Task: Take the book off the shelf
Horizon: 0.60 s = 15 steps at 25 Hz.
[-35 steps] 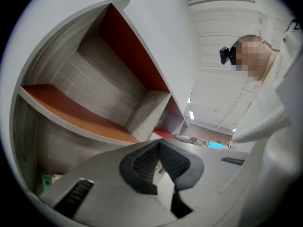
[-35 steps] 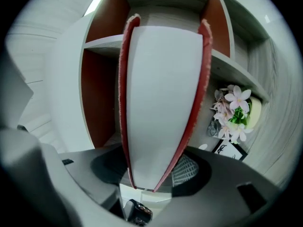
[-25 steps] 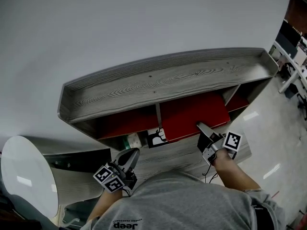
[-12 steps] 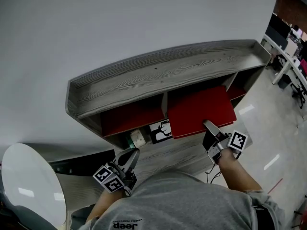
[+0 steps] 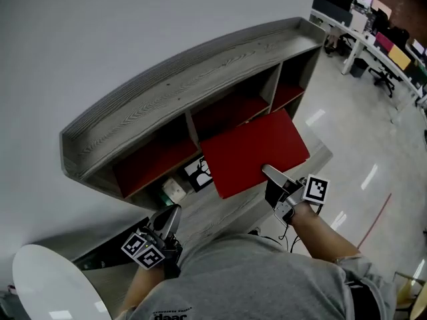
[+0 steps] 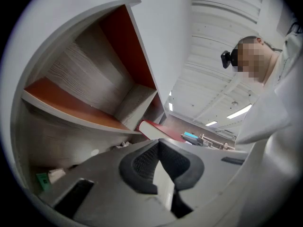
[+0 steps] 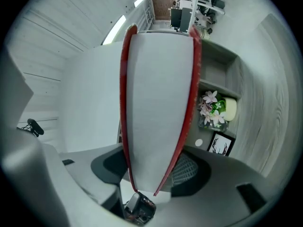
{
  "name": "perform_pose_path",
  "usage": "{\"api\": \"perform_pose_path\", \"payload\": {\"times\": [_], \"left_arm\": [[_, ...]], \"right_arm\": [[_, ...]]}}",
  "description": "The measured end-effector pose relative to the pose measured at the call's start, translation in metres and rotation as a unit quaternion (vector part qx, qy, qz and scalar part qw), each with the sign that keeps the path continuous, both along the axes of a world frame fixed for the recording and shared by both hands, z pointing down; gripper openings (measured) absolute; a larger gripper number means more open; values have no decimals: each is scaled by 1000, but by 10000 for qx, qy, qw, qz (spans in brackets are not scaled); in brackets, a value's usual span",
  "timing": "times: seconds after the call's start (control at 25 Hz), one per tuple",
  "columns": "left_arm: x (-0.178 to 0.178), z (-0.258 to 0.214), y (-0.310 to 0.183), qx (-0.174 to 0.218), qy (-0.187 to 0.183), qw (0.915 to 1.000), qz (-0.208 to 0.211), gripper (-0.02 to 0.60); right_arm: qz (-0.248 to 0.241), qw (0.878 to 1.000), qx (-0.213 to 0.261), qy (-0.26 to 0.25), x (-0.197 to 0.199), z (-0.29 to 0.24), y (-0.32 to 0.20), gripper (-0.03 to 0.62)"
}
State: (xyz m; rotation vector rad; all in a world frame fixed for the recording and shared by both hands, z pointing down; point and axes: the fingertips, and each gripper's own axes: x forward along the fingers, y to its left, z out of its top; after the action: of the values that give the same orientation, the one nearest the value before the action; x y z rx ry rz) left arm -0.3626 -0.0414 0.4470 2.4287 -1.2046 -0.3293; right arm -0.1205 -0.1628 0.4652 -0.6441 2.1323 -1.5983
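The red book hangs tilted in front of the grey wooden shelf, outside its middle compartment. My right gripper is shut on the book's near edge. In the right gripper view the white page block and red covers stand up between the two pads, with my right gripper clamped on the lower end. My left gripper hangs low at the left, before the shelf's lower board, away from the book. Its pads meet with nothing between them in the left gripper view, where the book shows beyond.
On the lower shelf board stand a framed deer picture and a small white-and-green object. A vase of flowers and a pale candle stand there too. A white round table is at lower left, office desks at far right.
The book has come out of the middle compartment toward me, carried by the right gripper. The head view has swung, so the shelf now sits more to the left. The left gripper stays low.
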Motion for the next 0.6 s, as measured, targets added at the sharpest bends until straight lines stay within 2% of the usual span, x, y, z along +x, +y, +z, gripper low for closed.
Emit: {"api": "perform_pose_path", "payload": {"times": [0.2,0.36,0.6], "left_arm": [[37,8,-11,-91,-42,9983,574,14],[66,17,-22,-144,-56,9954,942,14],[121,29,-40,-249,-93,9868,1596,14]], "right_arm": [[-64,9998,-8,-166,11,12,31,253],[-41,9995,-216,-216,25,29,49,253],[303,9983,-413,-263,71,52,65,253]]}}
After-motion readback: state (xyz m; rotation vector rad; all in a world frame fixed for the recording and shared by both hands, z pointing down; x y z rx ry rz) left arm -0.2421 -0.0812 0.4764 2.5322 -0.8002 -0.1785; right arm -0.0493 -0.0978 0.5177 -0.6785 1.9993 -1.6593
